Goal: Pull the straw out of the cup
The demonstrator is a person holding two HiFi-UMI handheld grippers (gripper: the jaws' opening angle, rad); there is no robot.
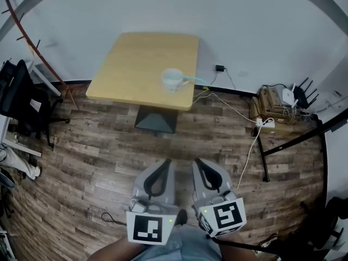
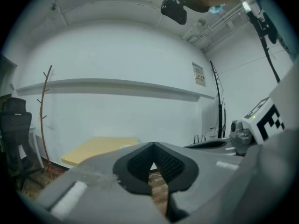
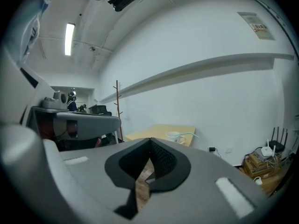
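A white cup [image 1: 173,79] stands near the right front corner of a small wooden table [image 1: 136,64], with a pale green straw [image 1: 194,80] sticking out of it to the right. From the right gripper view the cup [image 3: 174,136] and straw [image 3: 187,135] show far off on the table [image 3: 154,131]. Both grippers hang close to the person's body, well short of the table. My left gripper [image 1: 167,162] is shut with nothing in it, its tips [image 2: 153,144] meeting. My right gripper [image 1: 197,161] is also shut and empty, jaws [image 3: 150,140] touching.
A white wall runs behind the table. A coat stand [image 1: 32,45] and a black office chair [image 1: 22,99] are at the left. At the right, cables [image 1: 239,113], a power strip [image 1: 265,123], a router [image 1: 293,95] and a black desk frame [image 1: 293,143] occupy the wooden floor.
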